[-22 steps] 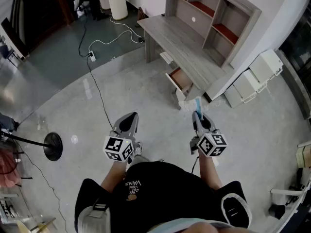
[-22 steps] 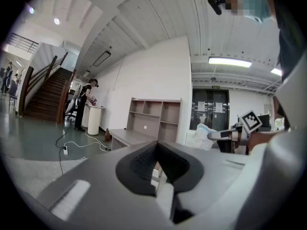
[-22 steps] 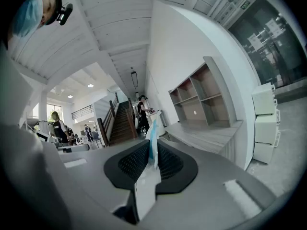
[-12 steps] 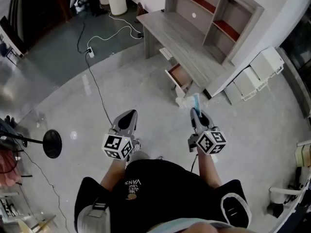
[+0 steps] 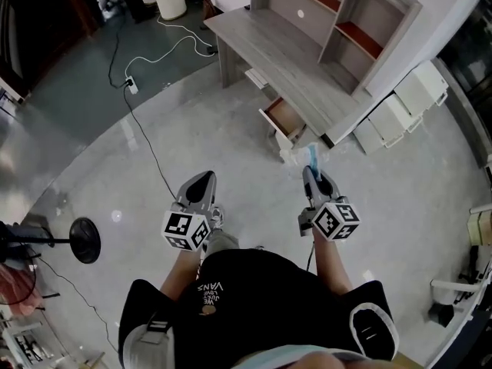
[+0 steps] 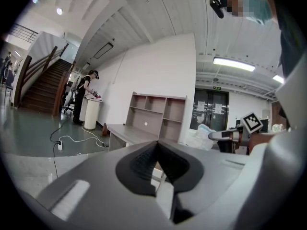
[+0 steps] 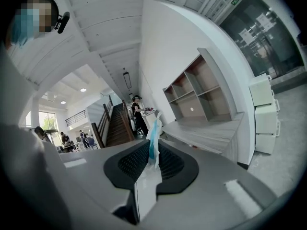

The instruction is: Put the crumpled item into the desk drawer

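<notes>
A crumpled white-and-blue item (image 7: 152,145) is pinched between the jaws of the right gripper (image 5: 310,173), right of centre in the head view, and its loose end is seen sticking out past the tips. The left gripper (image 5: 201,189), left of centre, is held with its jaws pressed together on nothing. Just above the item in the frame, the drawer (image 5: 283,118) is pulled out from the desk (image 5: 269,48), and the item is kept clear of it.

Open office hall: desk (image 5: 269,52) with shelf hutch (image 5: 338,14), staircase (image 6: 41,87), polished floor (image 5: 231,152), glass doors (image 6: 211,114).
</notes>
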{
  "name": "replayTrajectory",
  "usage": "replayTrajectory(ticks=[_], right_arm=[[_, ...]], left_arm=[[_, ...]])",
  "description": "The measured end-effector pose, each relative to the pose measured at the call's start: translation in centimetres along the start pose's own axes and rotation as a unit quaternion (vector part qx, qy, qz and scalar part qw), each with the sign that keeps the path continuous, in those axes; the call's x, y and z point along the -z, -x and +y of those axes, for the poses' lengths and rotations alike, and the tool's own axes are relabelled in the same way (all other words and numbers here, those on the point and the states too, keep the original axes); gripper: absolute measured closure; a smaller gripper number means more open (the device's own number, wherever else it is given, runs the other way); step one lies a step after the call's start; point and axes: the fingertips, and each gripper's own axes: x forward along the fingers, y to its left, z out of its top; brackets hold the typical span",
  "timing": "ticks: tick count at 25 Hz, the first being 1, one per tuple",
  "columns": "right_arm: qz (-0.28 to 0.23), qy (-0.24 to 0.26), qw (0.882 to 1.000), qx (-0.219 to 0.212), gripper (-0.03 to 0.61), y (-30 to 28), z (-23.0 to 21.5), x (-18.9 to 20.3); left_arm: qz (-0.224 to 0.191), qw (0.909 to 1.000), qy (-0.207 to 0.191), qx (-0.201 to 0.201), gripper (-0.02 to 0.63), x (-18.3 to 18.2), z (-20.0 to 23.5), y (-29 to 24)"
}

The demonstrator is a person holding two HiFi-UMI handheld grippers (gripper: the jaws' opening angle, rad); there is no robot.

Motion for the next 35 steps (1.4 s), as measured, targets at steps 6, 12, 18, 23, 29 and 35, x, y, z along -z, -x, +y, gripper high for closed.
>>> replayTrajectory(ticks=[6, 12, 18, 23, 29, 35], right_arm=[[-0.009, -0.006, 0.999, 0.045, 0.532, -4.4, 0.8, 0.2], [-0.026, -0.015, 0.994, 0.106, 0.532, -8.7, 1.2, 0.6], [-0.046, -0.032, 0.986, 0.159, 0.532, -11.7, 1.7, 1.4], [-0.052, -0.048, 0.98, 0.188, 0.532, -13.3, 1.9, 2.2], [-0.046, -0.059, 0.976, 0.203, 0.532, -15.0, 0.3, 2.7], [-0.05, -0.058, 0.977, 0.202, 0.532, -18.0, -3.1, 2.2]], left_arm=[[0.015, 0.9991, -0.004, 0.039, 0.561, -1.4, 5.2, -3.7], [0.028, 0.9958, -0.019, 0.085, 0.561, -3.2, 10.3, -7.8], [0.043, 0.99, -0.031, 0.131, 0.561, -4.0, 14.2, -10.7], [0.05, 0.9866, -0.032, 0.152, 0.561, -3.9, 16.3, -12.6], [0.063, 0.9853, -0.017, 0.158, 0.561, -2.8, 16.9, -14.6], [0.056, 0.9859, -0.023, 0.156, 0.561, -3.1, 16.5, -17.6]])
